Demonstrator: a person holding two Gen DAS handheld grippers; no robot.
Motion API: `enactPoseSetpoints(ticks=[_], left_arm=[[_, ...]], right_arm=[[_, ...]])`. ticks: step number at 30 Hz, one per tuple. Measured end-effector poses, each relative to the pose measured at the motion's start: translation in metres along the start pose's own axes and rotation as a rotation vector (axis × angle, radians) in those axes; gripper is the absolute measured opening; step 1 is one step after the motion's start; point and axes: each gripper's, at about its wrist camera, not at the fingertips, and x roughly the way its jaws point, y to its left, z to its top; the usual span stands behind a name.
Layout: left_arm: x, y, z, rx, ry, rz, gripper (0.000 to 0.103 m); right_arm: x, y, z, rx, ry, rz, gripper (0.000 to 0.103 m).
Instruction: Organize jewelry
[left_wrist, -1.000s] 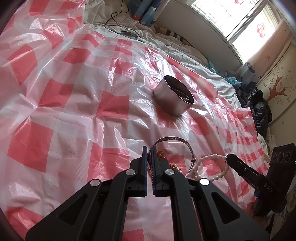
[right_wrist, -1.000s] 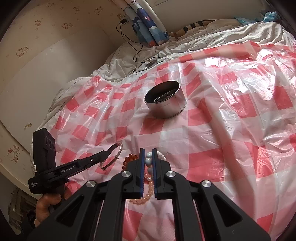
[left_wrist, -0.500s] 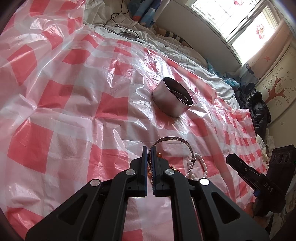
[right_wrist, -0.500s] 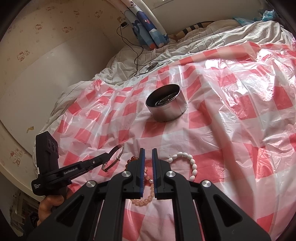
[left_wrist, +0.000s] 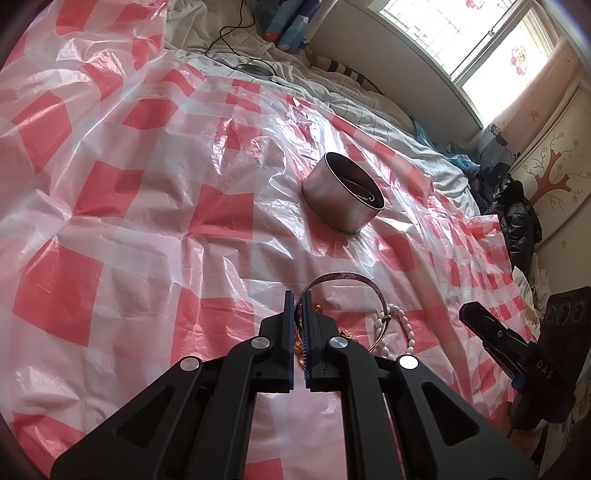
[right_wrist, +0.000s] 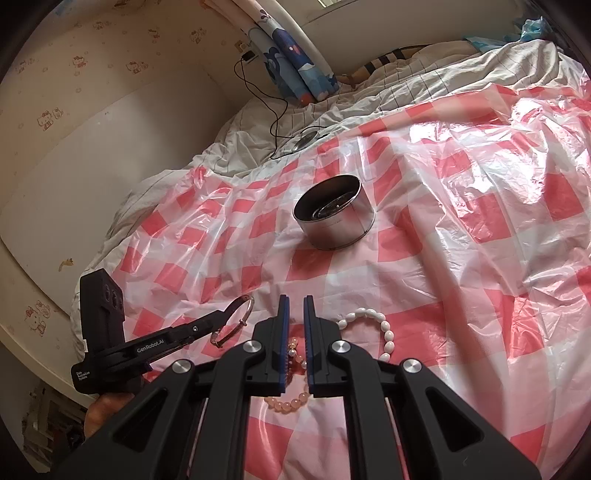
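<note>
The left tool (left_wrist: 300, 302) pinches the silver bangle (left_wrist: 345, 276) – the right tool (right_wrist: 296, 306) (empty) has a narrow gap.

two low wrist views, both toward shared metal tin (left_wrist: 341, 194)
</note>
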Motion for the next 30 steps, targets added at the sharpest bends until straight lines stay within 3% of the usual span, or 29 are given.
enactPoseSetpoints(ticks=[3, 5, 6, 7, 8, 13, 18, 20, 23, 25, 30], left_arm=[[0.001, -0.001, 0.001, 0.001, 0.001, 0.002, 0.003], [0.002, -0.001, 0.001, 0.001, 0.002, 0.004, 0.003], [0.002, -0.001, 0.000, 0.001, 0.002, 0.004, 0.003], [0.002, -0.001, 0.001, 0.002, 0.002, 0.004, 0.003], [0.002, -0.001, 0.001, 0.001, 0.002, 0.003, 0.003], [0.003, -0.001, 0.000, 0.001, 0.005, 0.003, 0.003], [0.001, -0.002, 0.000, -0.003, 0.003, -0.002, 0.003], [0.001, -0.002, 0.000, -0.005, 0.003, -0.006, 0.003], [0.001, -0.001, 0.000, -0.005, 0.004, -0.007, 0.003], [0.000, -0.001, 0.000, -0.005, 0.003, -0.007, 0.003], [0.000, -0.001, 0.001, -0.007, 0.002, -0.008, 0.003]], right_arm=[[0.003, 0.000, -0.001, -0.005, 0.023, -0.016, 0.008], [0.014, 0.001, -0.005, -0.029, 0.074, -0.088, 0.014], [0.021, 0.002, -0.008, -0.051, 0.104, -0.150, 0.024], [0.026, 0.003, -0.010, -0.072, 0.121, -0.203, 0.048], [0.029, 0.005, -0.012, -0.097, 0.125, -0.251, 0.053], [0.043, 0.008, -0.018, -0.202, 0.142, -0.399, 0.053], [0.070, 0.000, -0.029, -0.277, 0.241, -0.564, 0.054], [0.072, 0.006, -0.033, -0.332, 0.244, -0.591, 0.048], [0.075, 0.015, -0.039, -0.377, 0.263, -0.554, 0.019], [0.075, 0.016, -0.040, -0.372, 0.272, -0.523, 0.010], [0.057, 0.008, -0.027, -0.209, 0.220, -0.346, 0.008]])
